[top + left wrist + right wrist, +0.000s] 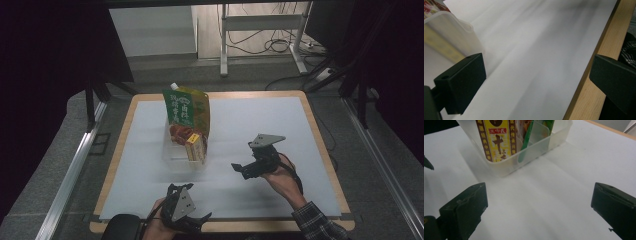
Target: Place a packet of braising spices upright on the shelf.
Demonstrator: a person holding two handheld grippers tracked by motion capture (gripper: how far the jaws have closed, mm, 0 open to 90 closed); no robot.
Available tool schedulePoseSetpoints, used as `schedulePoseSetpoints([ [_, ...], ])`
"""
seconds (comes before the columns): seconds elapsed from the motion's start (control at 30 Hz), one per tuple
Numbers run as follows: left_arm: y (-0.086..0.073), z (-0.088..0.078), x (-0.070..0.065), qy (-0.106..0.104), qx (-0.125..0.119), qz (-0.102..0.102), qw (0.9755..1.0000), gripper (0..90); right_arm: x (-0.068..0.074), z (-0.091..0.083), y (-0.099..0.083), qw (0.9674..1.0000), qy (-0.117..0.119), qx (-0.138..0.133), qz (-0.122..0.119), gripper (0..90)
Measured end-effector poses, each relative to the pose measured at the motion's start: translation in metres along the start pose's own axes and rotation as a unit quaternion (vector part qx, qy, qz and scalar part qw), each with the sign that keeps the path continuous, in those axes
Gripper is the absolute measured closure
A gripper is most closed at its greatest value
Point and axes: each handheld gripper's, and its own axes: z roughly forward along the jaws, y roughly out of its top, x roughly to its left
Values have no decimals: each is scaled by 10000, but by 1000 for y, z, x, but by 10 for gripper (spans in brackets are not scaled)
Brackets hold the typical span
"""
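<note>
Clear plastic bin [176, 155] at desk [260, 125] centre, tall green pouch [186, 107] and yellow box [195, 146] inside, right gripper [240, 168] at 4 o'clock, left gripper [197, 220] at 6 o'clock, both fingers spread wide, empty.

Black grippers [186, 212], grey plates, plaid sleeve [318, 224]
</note>
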Motion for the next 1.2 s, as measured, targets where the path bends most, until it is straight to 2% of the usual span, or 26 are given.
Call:
schedulePoseSetpoints([
  [0.3,0,0,1,19,12,-51,10000,4,-2,-17,-16,10000,-50,79,-20,5],
  [0.53,-1,1,1,27,-2,-79,10000,4,0,-29,-31,9998,-181,90,-77,4],
  [0.73,-1,1,2,47,-5,-113,9999,4,-2,-43,-41,9995,-301,-11,-15,4],
  [1.2,-2,2,2,74,47,-101,9999,4,-7,-68,-68,9982,-562,-42,208,4],
])
